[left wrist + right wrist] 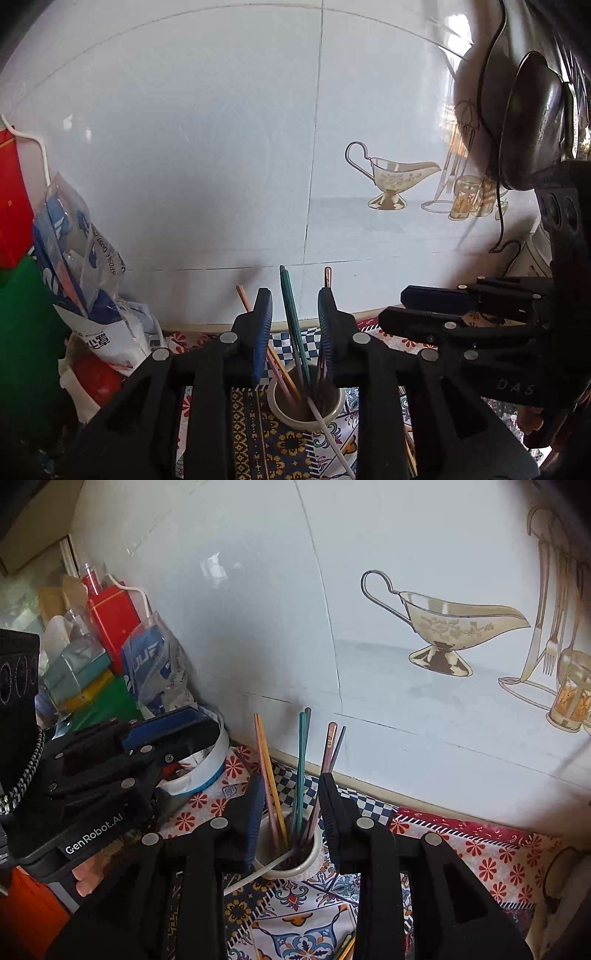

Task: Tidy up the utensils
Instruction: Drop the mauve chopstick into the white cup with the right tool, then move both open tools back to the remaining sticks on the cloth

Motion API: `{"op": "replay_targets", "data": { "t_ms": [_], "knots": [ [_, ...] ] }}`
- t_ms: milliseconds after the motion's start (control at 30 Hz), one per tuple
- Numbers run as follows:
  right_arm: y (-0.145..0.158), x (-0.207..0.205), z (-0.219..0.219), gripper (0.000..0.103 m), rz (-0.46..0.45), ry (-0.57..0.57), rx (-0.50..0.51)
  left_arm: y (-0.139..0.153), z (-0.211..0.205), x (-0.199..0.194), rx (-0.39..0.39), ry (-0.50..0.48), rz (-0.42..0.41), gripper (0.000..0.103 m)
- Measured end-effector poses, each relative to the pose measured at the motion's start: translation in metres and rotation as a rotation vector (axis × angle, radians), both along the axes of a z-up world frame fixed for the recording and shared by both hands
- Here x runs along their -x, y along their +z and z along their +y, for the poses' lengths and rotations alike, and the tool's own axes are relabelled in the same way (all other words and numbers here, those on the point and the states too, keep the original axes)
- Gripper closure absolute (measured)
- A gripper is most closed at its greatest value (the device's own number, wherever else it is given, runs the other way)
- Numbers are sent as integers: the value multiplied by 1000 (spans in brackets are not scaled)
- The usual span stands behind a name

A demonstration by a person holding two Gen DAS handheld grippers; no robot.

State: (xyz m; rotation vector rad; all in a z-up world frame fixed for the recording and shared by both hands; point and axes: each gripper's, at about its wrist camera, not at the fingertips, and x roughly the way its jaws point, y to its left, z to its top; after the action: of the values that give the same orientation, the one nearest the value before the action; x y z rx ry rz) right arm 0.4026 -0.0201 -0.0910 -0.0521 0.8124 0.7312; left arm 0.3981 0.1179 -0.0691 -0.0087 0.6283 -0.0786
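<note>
A white cup (284,415) stands on the patterned tablecloth and holds several chopsticks: teal (291,317), pink-orange (245,301) and dark ones, plus a white stick (332,439) leaning out. My left gripper (295,314) is open, its jaws on either side of the teal pair above the cup, touching nothing. In the right wrist view the same cup (310,864) sits between the jaws of my open right gripper (291,794), with teal chopsticks (302,760) and orange ones (267,771) upright in it. Each gripper shows in the other's view, the right (436,306) and the left (166,738).
A white tiled wall (221,147) with a gravy-boat decal (391,177) stands just behind the cup. Plastic bags and red and green boxes (74,277) crowd the left corner. A dark pan (532,122) hangs at the upper right. More chopsticks (345,947) lie on the cloth near me.
</note>
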Motion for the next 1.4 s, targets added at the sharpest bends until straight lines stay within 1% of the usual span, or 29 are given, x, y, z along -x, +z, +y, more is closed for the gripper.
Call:
{"op": "replay_targets", "data": {
  "t_ms": [133, 200, 267, 433, 567, 700, 833, 1100, 1200, 1233, 1300, 1367, 1400],
  "knots": [
    [7, 18, -12, 66, -29, -13, 10, 3, -9, 30, -21, -1, -14, 58],
    [6, 25, -12, 64, -40, -22, 28, 4, -11, 42, -27, -4, -16, 53],
    [4, 34, -23, 63, -44, -29, 42, 5, -17, 56, -32, -9, -12, 46],
    [-6, 52, -40, 60, -30, -58, 85, 0, -29, 86, -37, -18, 10, 40],
    [-19, 67, -56, 57, -11, -87, 122, -16, -40, 104, -27, -28, 49, 37],
    [-38, 80, -68, 56, 0, -112, 190, -42, -50, 112, -19, -25, 117, 37],
    [-63, 92, -82, 55, 42, -133, 252, -75, -61, 115, -9, -30, 208, 37],
    [-115, 116, -109, 55, 153, -175, 355, -143, -88, 127, 15, -75, 383, 37],
    [-135, 125, -118, 55, 201, -183, 382, -168, -98, 127, 3, -89, 440, 37],
    [-142, 127, -120, 55, 218, -186, 392, -176, -101, 126, 3, -98, 460, 39],
    [-156, 132, -125, 55, 254, -192, 404, -192, -106, 122, 16, -109, 503, 47],
    [-169, 137, -131, 55, 295, -197, 405, -207, -110, 117, 51, -118, 554, 59],
    [-175, 140, -133, 55, 312, -200, 404, -215, -111, 114, 67, -119, 579, 63]
  ]
}}
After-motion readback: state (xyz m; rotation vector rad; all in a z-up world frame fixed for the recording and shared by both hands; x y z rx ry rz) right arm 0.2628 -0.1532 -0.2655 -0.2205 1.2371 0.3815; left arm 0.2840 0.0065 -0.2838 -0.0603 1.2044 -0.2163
